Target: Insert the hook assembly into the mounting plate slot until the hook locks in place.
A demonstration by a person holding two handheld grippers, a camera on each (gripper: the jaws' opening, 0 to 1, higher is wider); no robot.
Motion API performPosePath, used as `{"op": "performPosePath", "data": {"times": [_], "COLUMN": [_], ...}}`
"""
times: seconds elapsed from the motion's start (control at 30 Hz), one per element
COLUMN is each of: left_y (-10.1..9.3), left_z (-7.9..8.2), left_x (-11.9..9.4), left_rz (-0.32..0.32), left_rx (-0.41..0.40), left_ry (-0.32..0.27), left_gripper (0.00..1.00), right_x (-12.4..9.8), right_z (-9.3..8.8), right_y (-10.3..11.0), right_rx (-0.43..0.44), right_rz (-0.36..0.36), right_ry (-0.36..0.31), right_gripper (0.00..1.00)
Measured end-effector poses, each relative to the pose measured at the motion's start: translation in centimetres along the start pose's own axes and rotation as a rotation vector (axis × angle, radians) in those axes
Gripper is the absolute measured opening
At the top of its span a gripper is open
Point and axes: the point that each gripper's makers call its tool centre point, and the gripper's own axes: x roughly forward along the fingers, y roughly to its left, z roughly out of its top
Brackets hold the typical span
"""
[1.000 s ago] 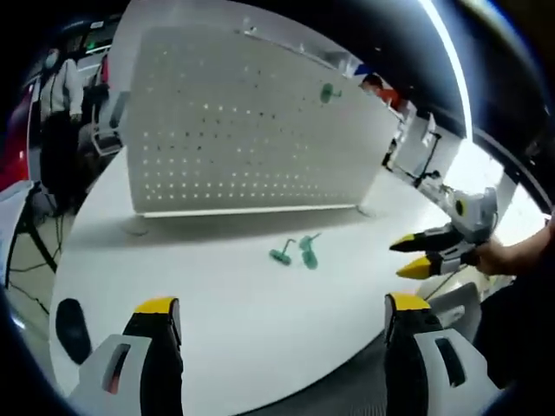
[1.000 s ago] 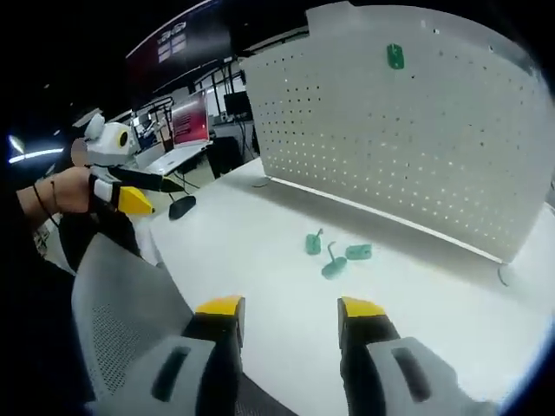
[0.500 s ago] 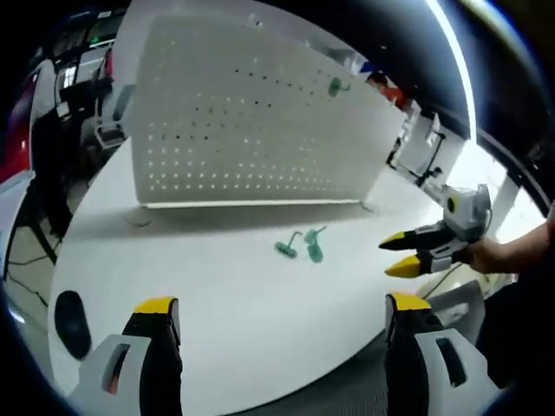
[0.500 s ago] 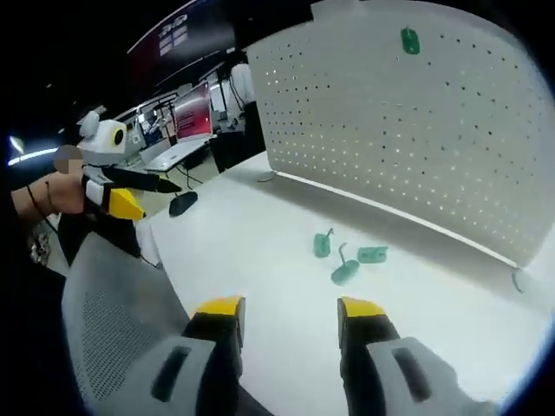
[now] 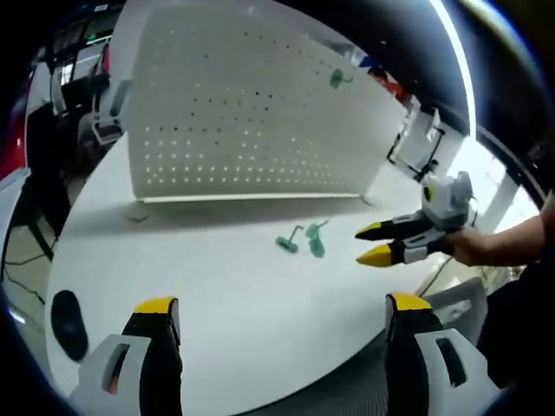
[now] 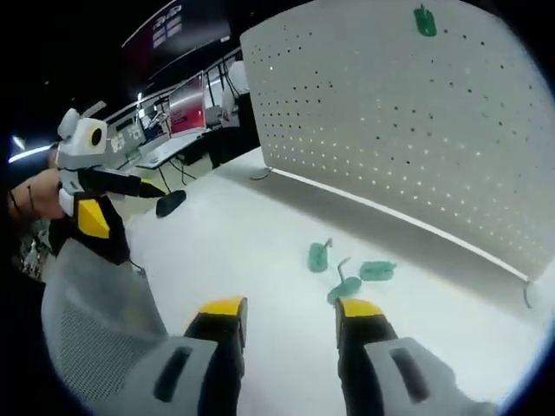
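Three green hook pieces lie together on the white table (image 5: pixel 217 286): one hook piece (image 5: pixel 286 244) and a second hook piece (image 5: pixel 315 243) in the left gripper view, with all three, a hook piece (image 6: pixel 318 256), a hook piece (image 6: pixel 344 289) and a hook piece (image 6: pixel 377 270), in the right gripper view. A white pegboard (image 5: pixel 243 113) (image 6: pixel 408 121) stands upright behind them, with a green hook (image 5: pixel 336 78) (image 6: pixel 425 21) mounted near its top. My right gripper (image 5: pixel 373 243) (image 6: pixel 290 308) hovers open just short of the table pieces. My left gripper (image 5: pixel 282 303) (image 6: pixel 117 199) stays wide open, well back from them.
A black mouse (image 5: pixel 65 316) (image 6: pixel 171 202) rests near the table's edge. A grey mesh chair (image 6: pixel 95 321) (image 5: pixel 451 303) sits beneath the grippers. A hand (image 5: pixel 494 247) holds the right gripper. Desks with monitors (image 6: pixel 186 104) stand beyond the table.
The right gripper has come in closer to the green pieces on the table, jaws unchanged. The left gripper has hardly shifted.
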Motion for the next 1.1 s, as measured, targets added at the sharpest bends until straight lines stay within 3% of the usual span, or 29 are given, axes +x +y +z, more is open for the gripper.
{"op": "performPosePath", "data": {"times": [0.37, 0.53, 1.1], "left_y": [0.7, 0.7, 1.0], "left_z": [-0.7, -0.9, -0.9], "left_x": [0.0, 0.1, 0.2], "left_rz": [0.008, 0.005, 0.007], "left_rx": [-0.011, -0.016, -0.044], "left_ry": [0.018, 0.022, 0.016], "left_gripper": [1.0, 1.0, 1.0], "right_x": [3.6, 5.2, 7.9], "right_z": [0.0, -0.3, -0.2], "right_y": [-2.3, -2.9, -5.1], "right_rx": [-0.027, -0.044, -0.06], "right_rz": [-0.035, -0.05, -0.127], "right_ry": [0.045, 0.078, 0.148], "right_gripper": [0.33, 0.26, 0.09]}}
